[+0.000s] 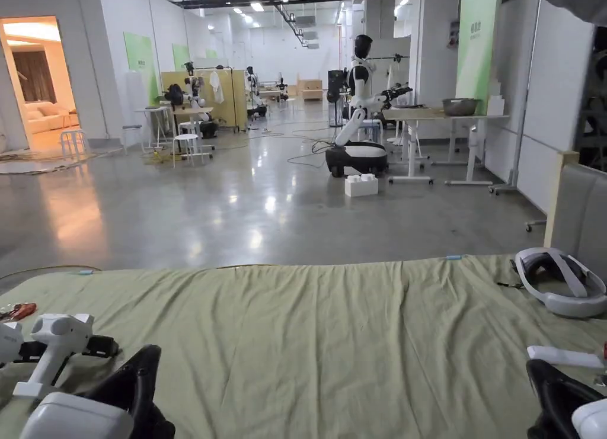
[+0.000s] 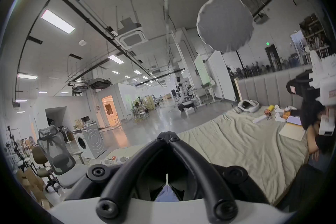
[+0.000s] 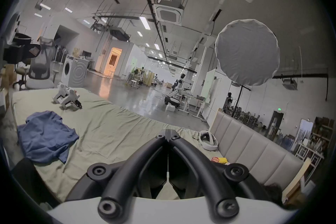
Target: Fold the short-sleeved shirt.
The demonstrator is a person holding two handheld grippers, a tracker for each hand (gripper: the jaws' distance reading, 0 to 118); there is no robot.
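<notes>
Shirt crumpled on bed, toward left side, unfolded. Left tool and right tool tips pressed together, holding nothing. Likely light, limp, slippery; pinch at shoulders, then spread flat.

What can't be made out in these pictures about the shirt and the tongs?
- Blue shirt, right gripper view: crumpled on the green sheet; sleeves and collar hidden in its folds.
- Left tongs: a blue patch shows below them, too cut off to identify.
- Right tongs, head view: cut off by the bottom edge.
</notes>
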